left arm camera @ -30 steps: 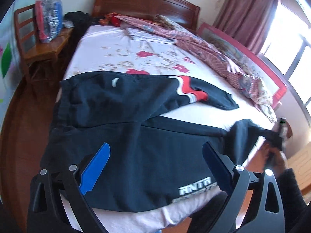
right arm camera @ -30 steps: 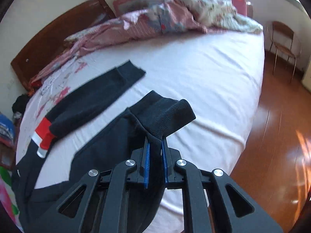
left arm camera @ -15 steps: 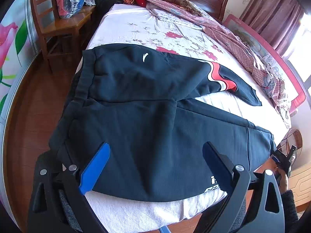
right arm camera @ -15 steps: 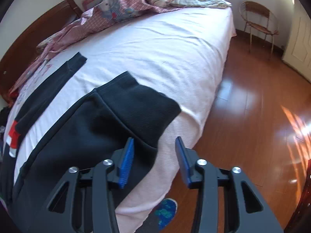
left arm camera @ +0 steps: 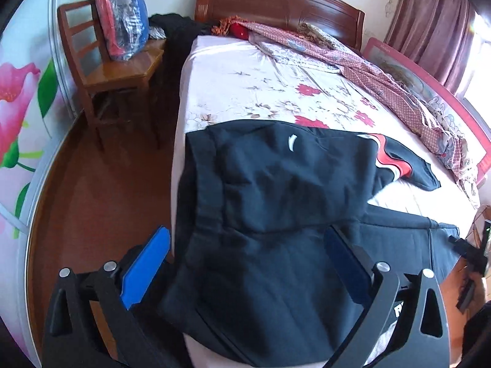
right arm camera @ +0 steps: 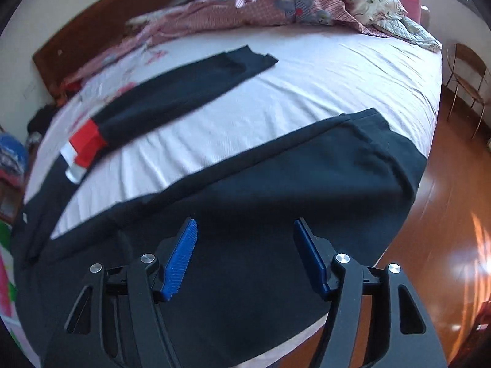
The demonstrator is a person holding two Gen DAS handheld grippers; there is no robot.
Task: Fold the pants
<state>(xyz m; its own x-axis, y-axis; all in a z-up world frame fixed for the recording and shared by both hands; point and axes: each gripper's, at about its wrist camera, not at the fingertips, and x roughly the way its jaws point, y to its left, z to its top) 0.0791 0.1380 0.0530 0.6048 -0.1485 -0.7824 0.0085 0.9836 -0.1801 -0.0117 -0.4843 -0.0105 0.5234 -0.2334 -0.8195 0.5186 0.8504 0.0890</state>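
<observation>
Dark navy pants (left arm camera: 276, 184) lie spread on the bed, waistband at the left edge, legs splayed apart to the right. The far leg bears a red and white stripe (left arm camera: 389, 159). My left gripper (left arm camera: 245, 242) hangs open over the waist and seat area, nothing between its blue pads. In the right wrist view the near leg (right arm camera: 307, 184) runs along the bed's edge, its cuff (right arm camera: 392, 147) lying flat, and the far leg (right arm camera: 184, 86) stretches behind it. My right gripper (right arm camera: 245, 230) is above the near leg, its jaws opening and empty.
A wooden chair (left arm camera: 116, 73) with a plastic bag (left arm camera: 122, 24) stands left of the bed. Rumpled pink bedding (left arm camera: 383, 79) lines the far side by the headboard (left arm camera: 276, 3). A wire chair (right arm camera: 466, 73) stands on the wooden floor (right arm camera: 445, 245) beyond the foot.
My right gripper let go of the near leg's cuff, which now lies flat on the bed, and its jaws widened. My left gripper shifted left toward the waistband, still open.
</observation>
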